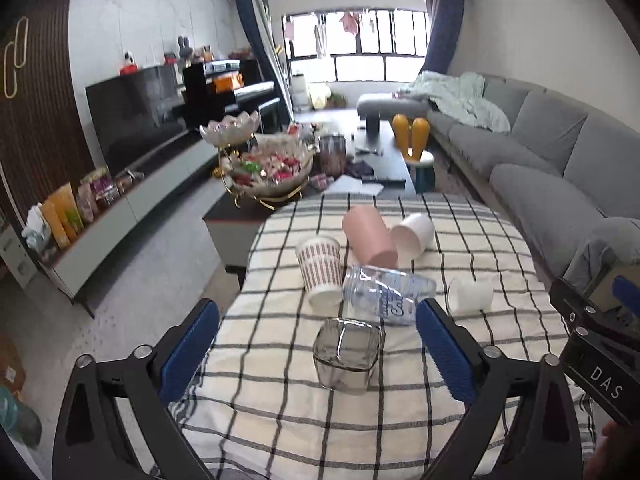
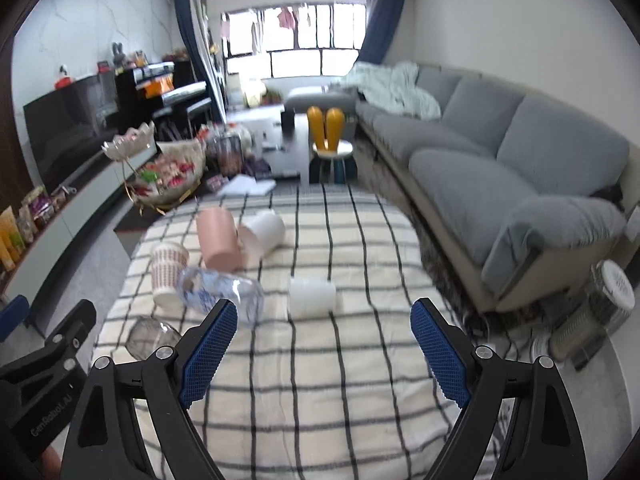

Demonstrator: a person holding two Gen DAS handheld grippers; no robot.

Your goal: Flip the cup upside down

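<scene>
Checked-cloth table: six cups, all tipped.
- Smoky square glass cup, near centre, on its side, long axis toward the camera, between the left gripper fingers, untouched.
- Clear printed plastic cup, just behind it, lying crosswise.
- Patterned paper cup, pink cylindrical cup, white cup: clustered farther back.
- Small white cup, apart, bare cloth around.
- Right gripper: fingers spread, empty.
</scene>
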